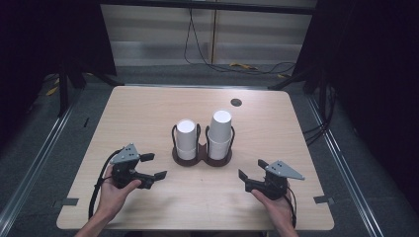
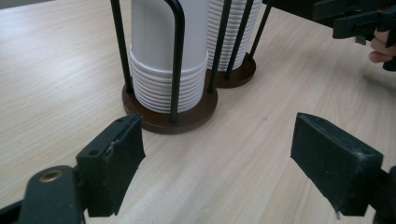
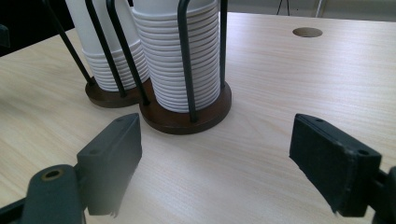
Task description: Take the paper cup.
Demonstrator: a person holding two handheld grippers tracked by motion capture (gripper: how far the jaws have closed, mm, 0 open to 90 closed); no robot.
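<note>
Two cup stacks (image 1: 203, 137) stand between and beyond the left tool (image 1: 152, 166) and right tool (image 1: 250, 169), both wide open, empty.

A: What sits near the tabletop's (image 1: 148, 106) far edge?
B: A round grommet hole (image 1: 236, 102), right of centre.
A: And beyond that edge?
B: Black cables (image 1: 217, 64) trailing across the floor (image 1: 163, 74).

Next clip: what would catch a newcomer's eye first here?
Two stacks of white paper cups, the left stack shorter than the right stack, stand upside down in a dark wire cup holder at the middle of the wooden table. Nearer the person, the left hand-held gripper and the right hand-held gripper sit on either side, jaws open and empty, pointing inward at the holder.
</note>
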